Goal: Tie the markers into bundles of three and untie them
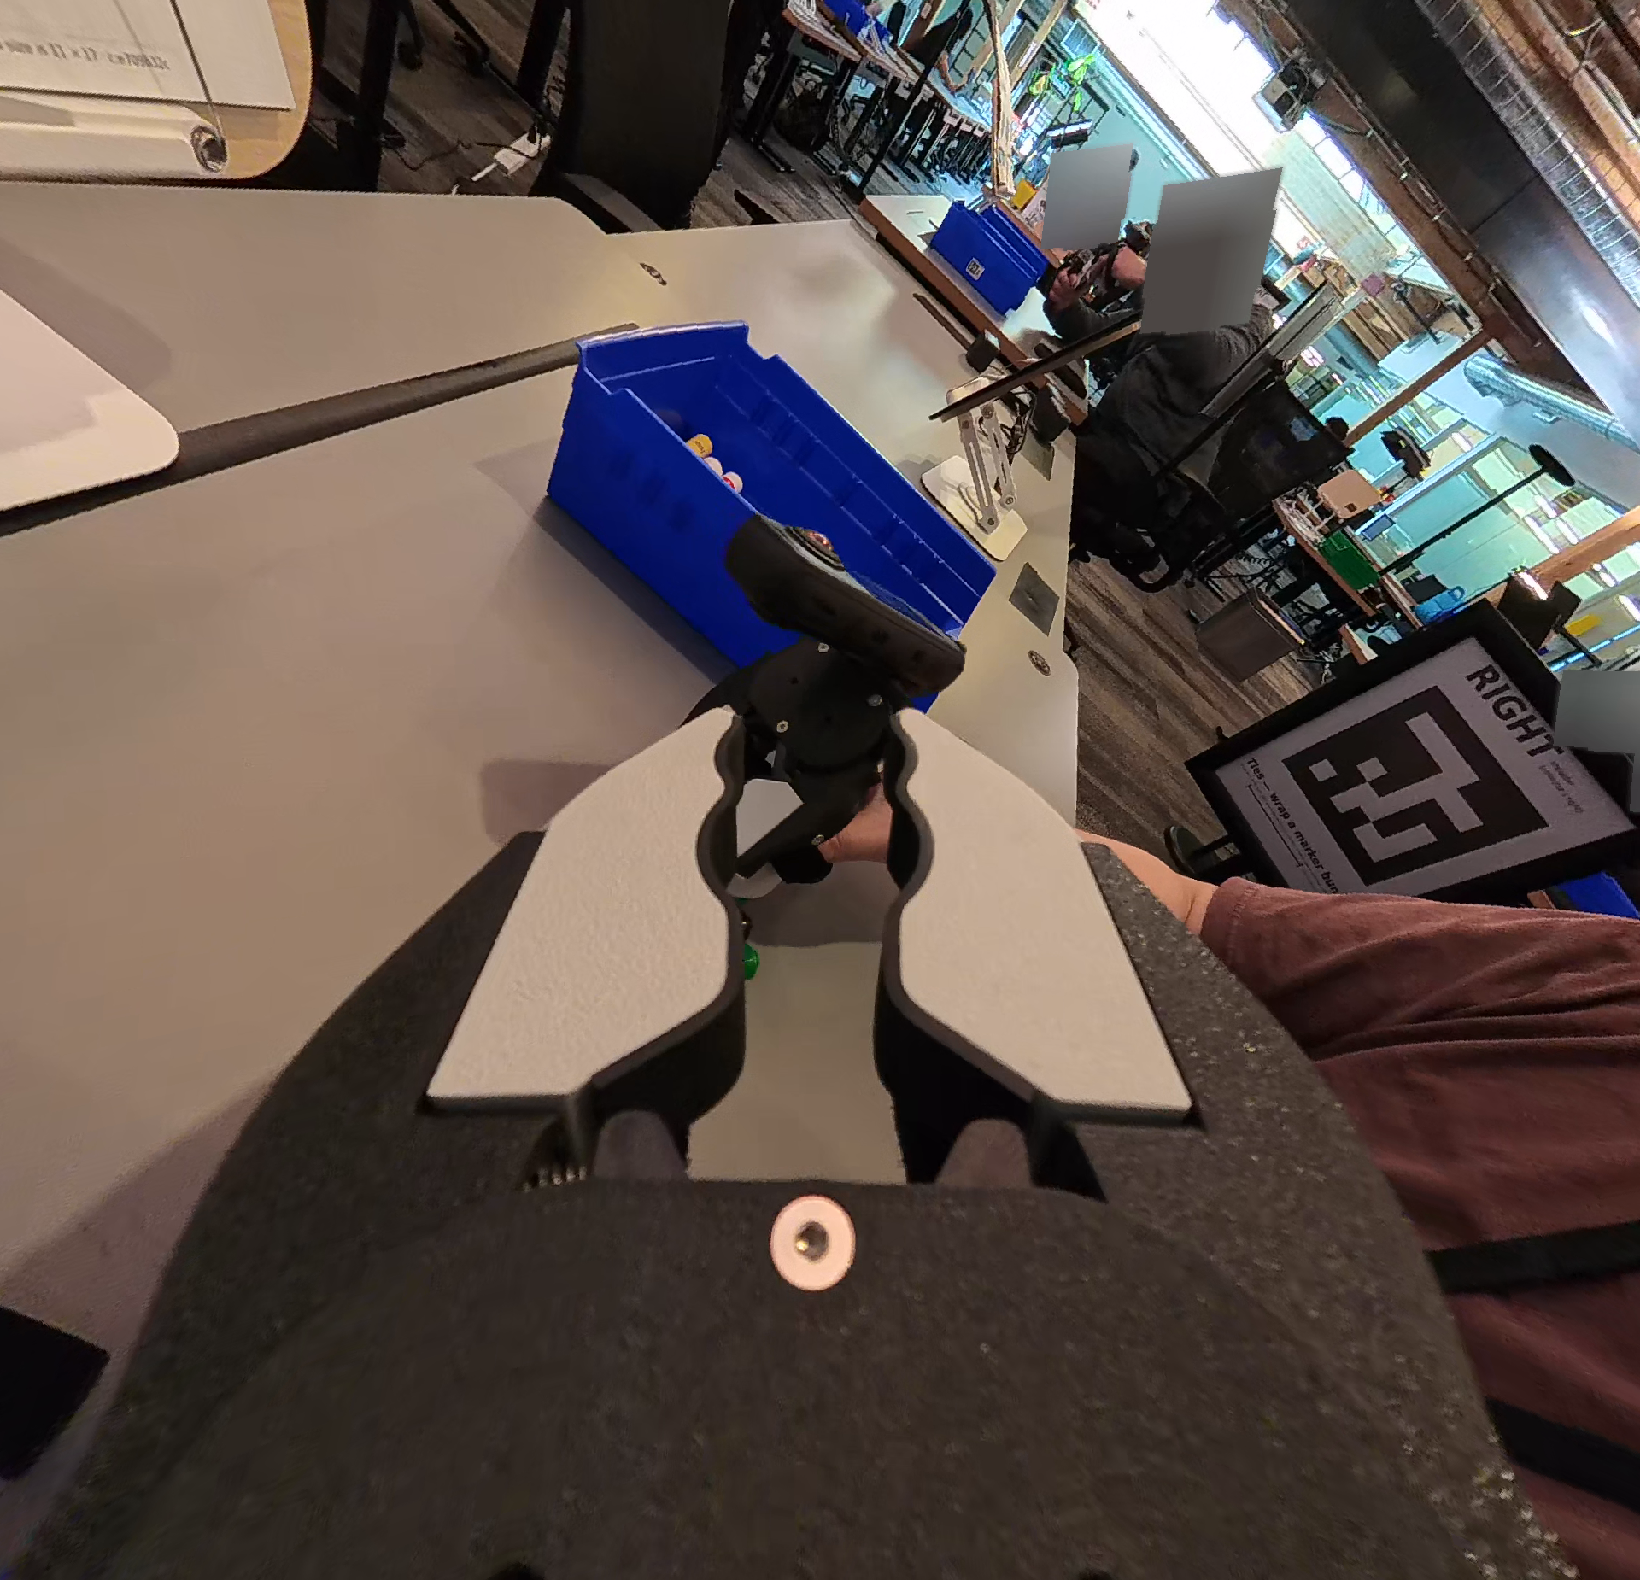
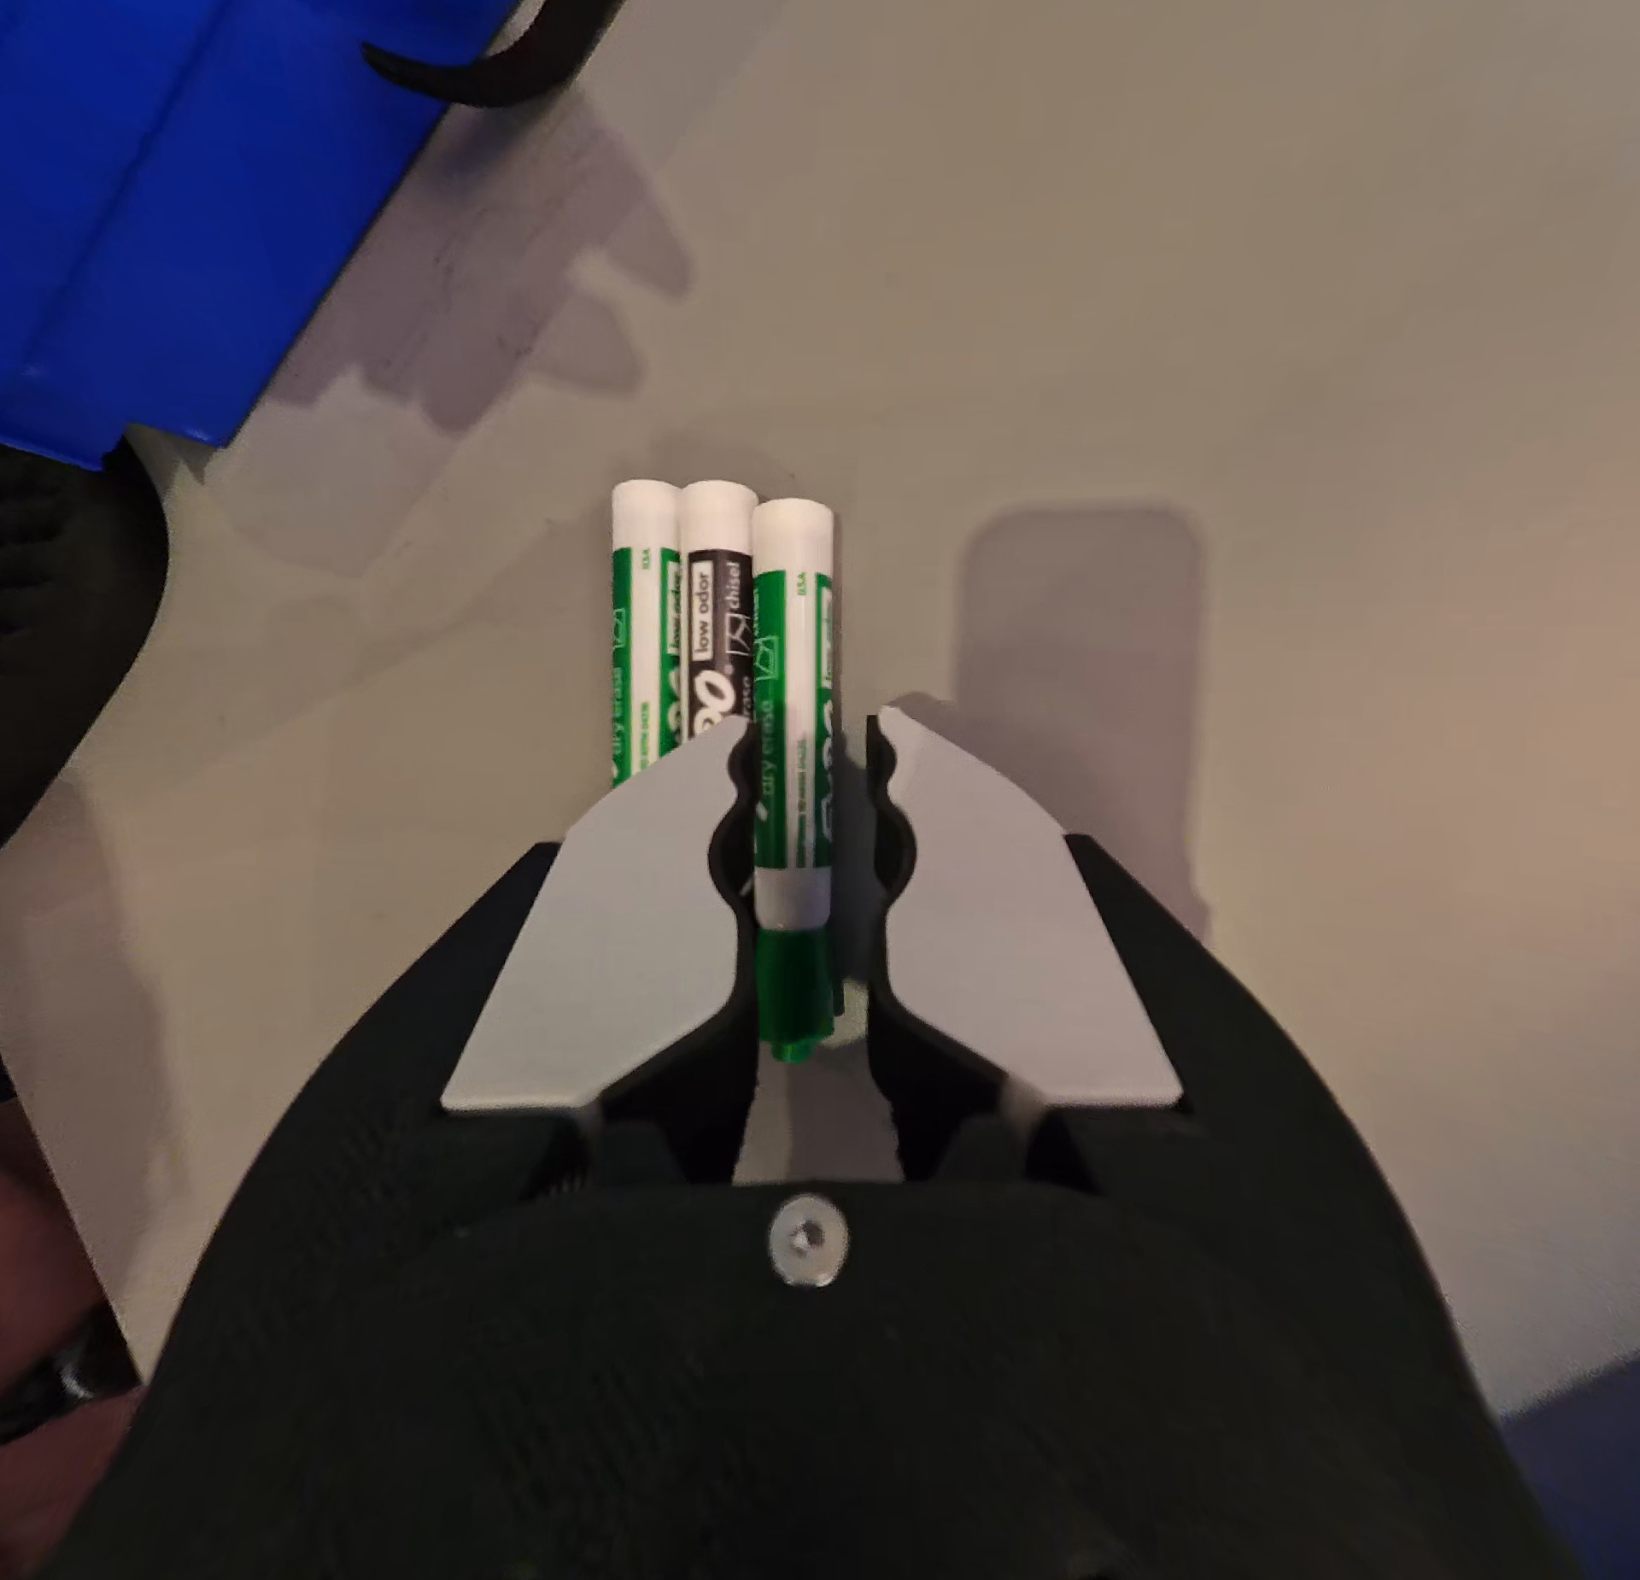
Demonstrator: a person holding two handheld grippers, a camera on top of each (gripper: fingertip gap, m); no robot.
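Three dry-erase markers [image 2: 723, 623] lie side by side on the grey table [image 2: 1154, 295], two with green labels and one black between them; their barrels carry printed wording. The right gripper [image 2: 806, 739] hangs over them with its jaws partly apart, the nearest green marker [image 2: 792, 739] lying in the gap; whether the pads touch it I cannot tell. A blue plastic bin [image 1: 710, 508] stands just beyond, with more markers' ends showing inside. The left gripper [image 1: 809, 739] is open and holds nothing. Around it stretches a workshop with long benches and a framed sign [image 1: 1411, 792] bearing a square black-and-white code.
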